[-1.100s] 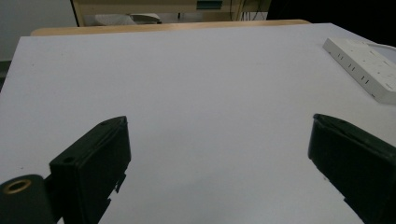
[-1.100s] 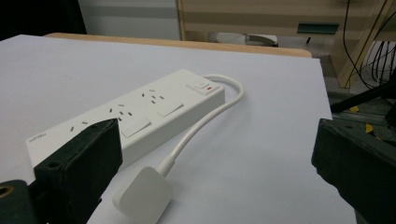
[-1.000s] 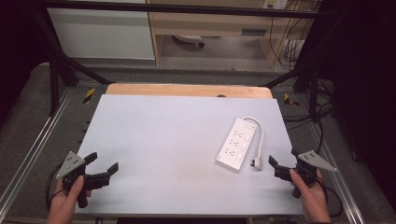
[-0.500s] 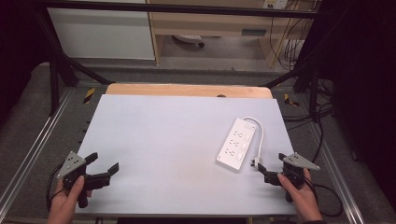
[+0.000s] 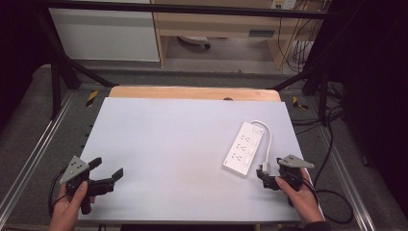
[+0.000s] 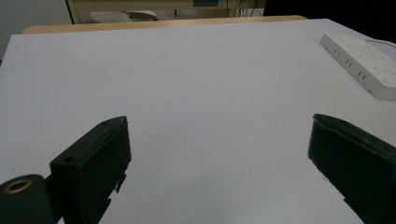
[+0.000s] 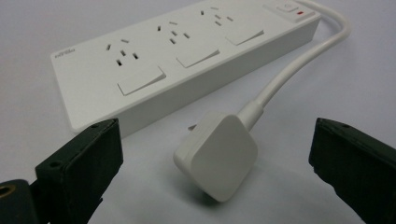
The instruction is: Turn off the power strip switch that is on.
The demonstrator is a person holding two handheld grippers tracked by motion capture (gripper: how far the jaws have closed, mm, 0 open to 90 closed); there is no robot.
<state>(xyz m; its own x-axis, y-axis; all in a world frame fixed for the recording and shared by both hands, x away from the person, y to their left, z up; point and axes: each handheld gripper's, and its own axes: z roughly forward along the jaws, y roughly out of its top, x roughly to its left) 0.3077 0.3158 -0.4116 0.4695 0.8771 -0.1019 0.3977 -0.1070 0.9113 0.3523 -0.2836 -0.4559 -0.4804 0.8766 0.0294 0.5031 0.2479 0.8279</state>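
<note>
A white power strip [image 5: 244, 148] lies at the right of the table, and its white cable [image 5: 267, 137] loops round to a flat white plug [image 5: 264, 168] just in front of it. My right gripper [image 5: 266, 173] is open at that plug. In the right gripper view the plug [image 7: 217, 156] lies on the table between the two spread black jaws, touching neither, with the power strip [image 7: 177, 51] right behind it. My left gripper [image 5: 107, 169] rests open at the near left corner, holding nothing. In the left gripper view the power strip [image 6: 369, 60] shows far off at the right.
The pale grey table top [image 5: 183, 144] has a wooden strip [image 5: 192, 92] along its far edge. Metal rails [image 5: 29, 159] run along both sides. Black cables [image 5: 332, 211] trail on the floor at the right.
My right gripper has moved left and slightly forward, from the table's right edge to the plug, so its jaws now stand either side of it. The left gripper has stayed put.
</note>
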